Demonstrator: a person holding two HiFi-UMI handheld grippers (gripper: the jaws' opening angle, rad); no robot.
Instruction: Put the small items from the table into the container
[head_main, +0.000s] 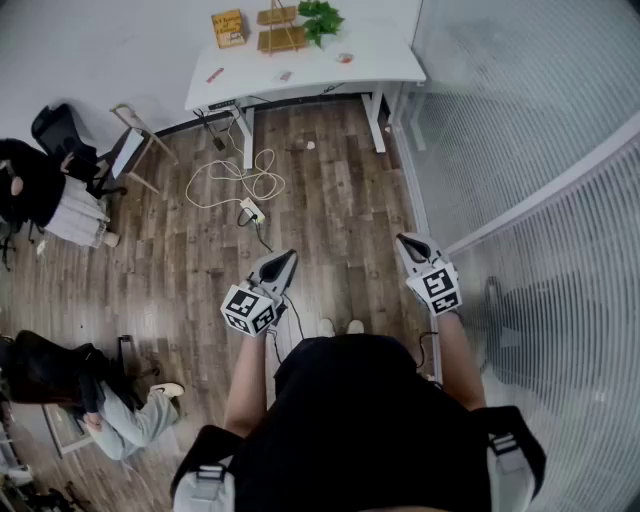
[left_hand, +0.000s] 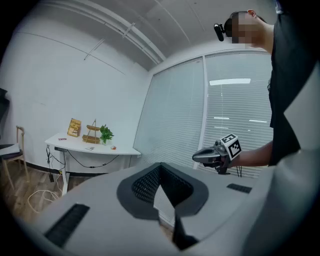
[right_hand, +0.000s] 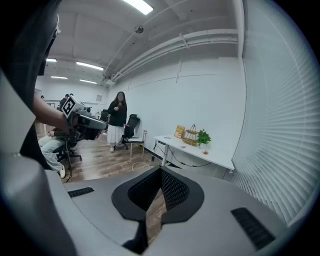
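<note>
Far across the brown wooden plank floor (head_main: 330, 190), a white rectangular surface (head_main: 310, 65) is standing against the wall. The task's small items are lying on it: a little red piece (head_main: 215, 75) near its left end, a pale flat piece (head_main: 285, 76) toward the middle, and a small round reddish piece (head_main: 345, 58) toward the right. Behind them a two-tier wooden basket (head_main: 282, 40) is sitting between a yellow box (head_main: 229, 28) and a green leafy plant (head_main: 320, 18). The person is standing well apart from that surface, holding both grippers out in front of the body and pointing them toward it. The left tongs (head_main: 285, 258) are pressing together with nothing between them, and the right tongs (head_main: 408, 242) are also sitting fully together and empty. A coiled white cable (head_main: 240, 180) is lying on the floor in front of the surface, and a ribbed glass partition (head_main: 520, 130) is running along the right side.
</note>
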